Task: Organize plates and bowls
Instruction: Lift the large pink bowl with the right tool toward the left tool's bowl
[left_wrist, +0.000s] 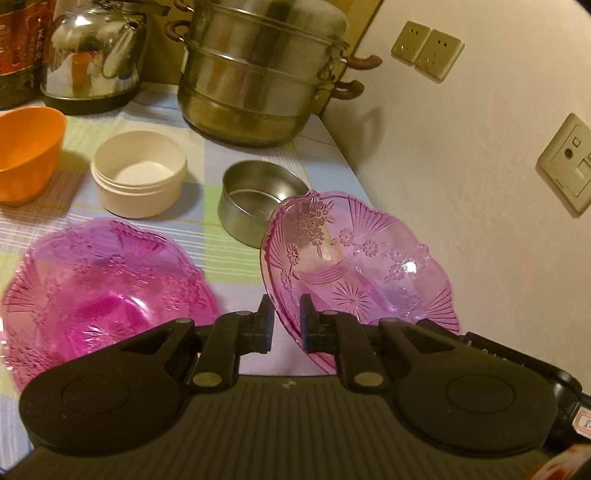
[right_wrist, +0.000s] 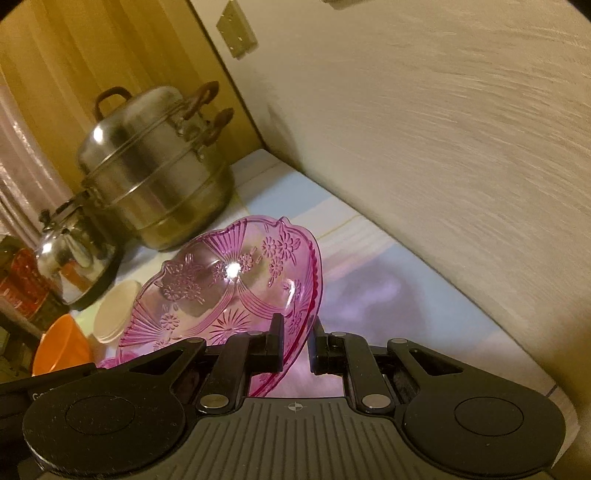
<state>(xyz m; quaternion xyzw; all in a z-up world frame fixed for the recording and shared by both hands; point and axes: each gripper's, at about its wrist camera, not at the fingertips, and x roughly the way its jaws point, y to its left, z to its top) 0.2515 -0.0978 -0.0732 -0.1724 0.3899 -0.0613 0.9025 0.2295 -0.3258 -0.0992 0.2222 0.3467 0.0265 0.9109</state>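
A pink glass plate with flower patterns (left_wrist: 362, 266) is held tilted above the table, near the wall; it also shows in the right wrist view (right_wrist: 236, 291). My left gripper (left_wrist: 287, 325) is shut on its near rim. My right gripper (right_wrist: 297, 343) is shut on the opposite rim. A second pink glass plate (left_wrist: 99, 291) lies flat on the tablecloth to the left. Behind stand a small steel bowl (left_wrist: 258, 203), a cream plastic bowl (left_wrist: 138, 171) and an orange bowl (left_wrist: 27, 155).
A large steel steamer pot (left_wrist: 258, 70) and a steel kettle (left_wrist: 92, 55) stand at the back of the checked tablecloth (left_wrist: 207, 236). The wall with sockets (left_wrist: 426, 50) runs close along the right table edge. A dark red container (left_wrist: 18, 48) stands at far left.
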